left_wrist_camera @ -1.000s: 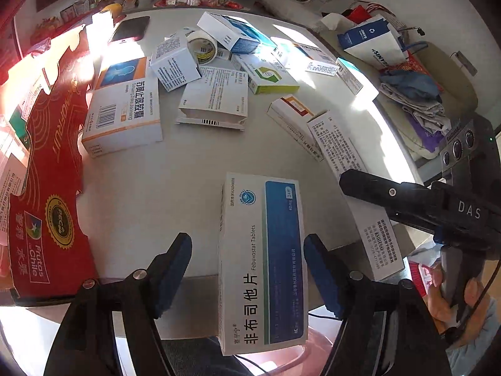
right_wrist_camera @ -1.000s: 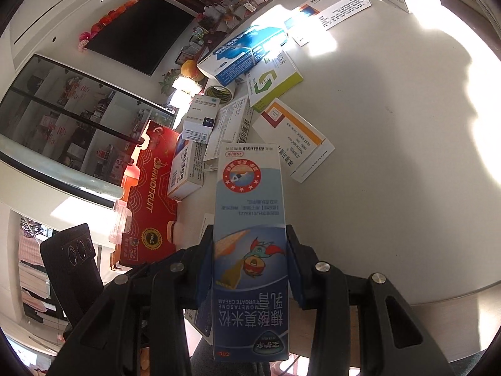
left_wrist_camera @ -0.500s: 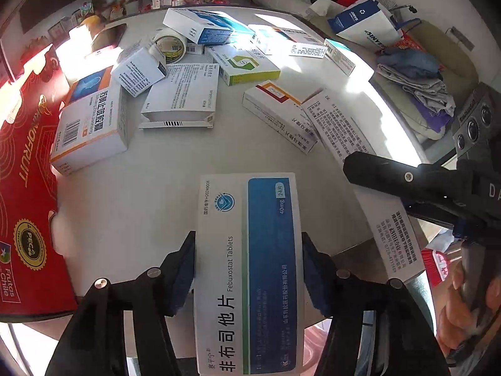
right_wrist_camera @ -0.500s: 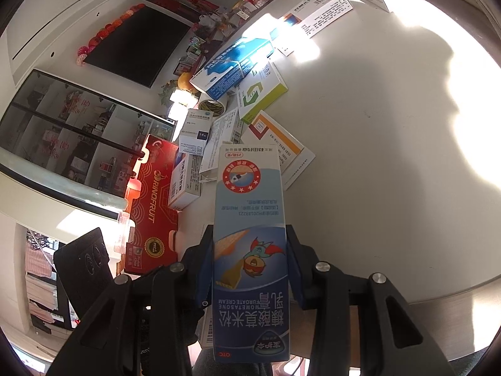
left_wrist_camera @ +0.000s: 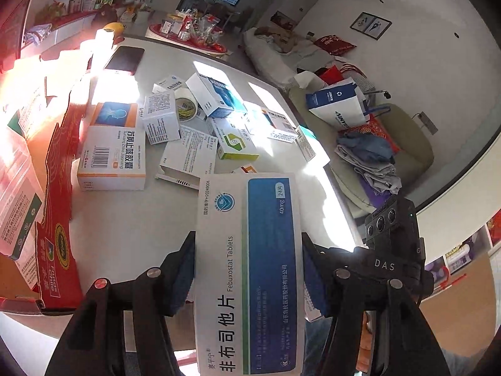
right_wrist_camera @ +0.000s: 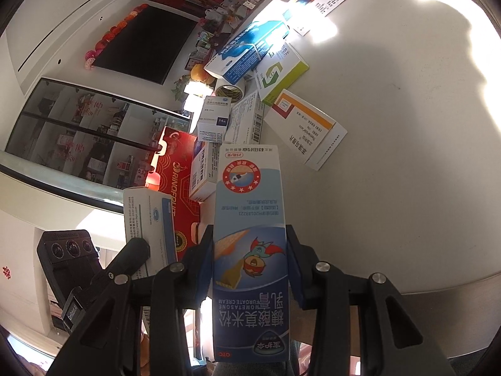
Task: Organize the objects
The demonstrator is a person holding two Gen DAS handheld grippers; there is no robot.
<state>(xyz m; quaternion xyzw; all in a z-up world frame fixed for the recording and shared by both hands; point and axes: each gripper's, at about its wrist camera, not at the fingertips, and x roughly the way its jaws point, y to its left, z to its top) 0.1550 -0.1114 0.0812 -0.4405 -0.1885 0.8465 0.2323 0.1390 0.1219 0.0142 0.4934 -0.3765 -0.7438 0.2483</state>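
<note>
Grippers (left_wrist_camera: 247, 269) (right_wrist_camera: 250, 263) clamping Febuxostat box (left_wrist_camera: 247, 269), cream box (right_wrist_camera: 250, 250)

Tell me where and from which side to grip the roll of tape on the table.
Grip the tape roll across its outer rim, coming from above. It lies flat with its hole up, hemmed by boxes: the small white box touches one side, so pads need the freer sides.

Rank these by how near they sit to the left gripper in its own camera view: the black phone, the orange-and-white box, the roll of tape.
1. Orange-and-white box, nearest, left of the left gripper.
2. Roll of tape, farther back, mid-table among the boxes.
3. Black phone, farthest, at the sunlit far edge.
</note>
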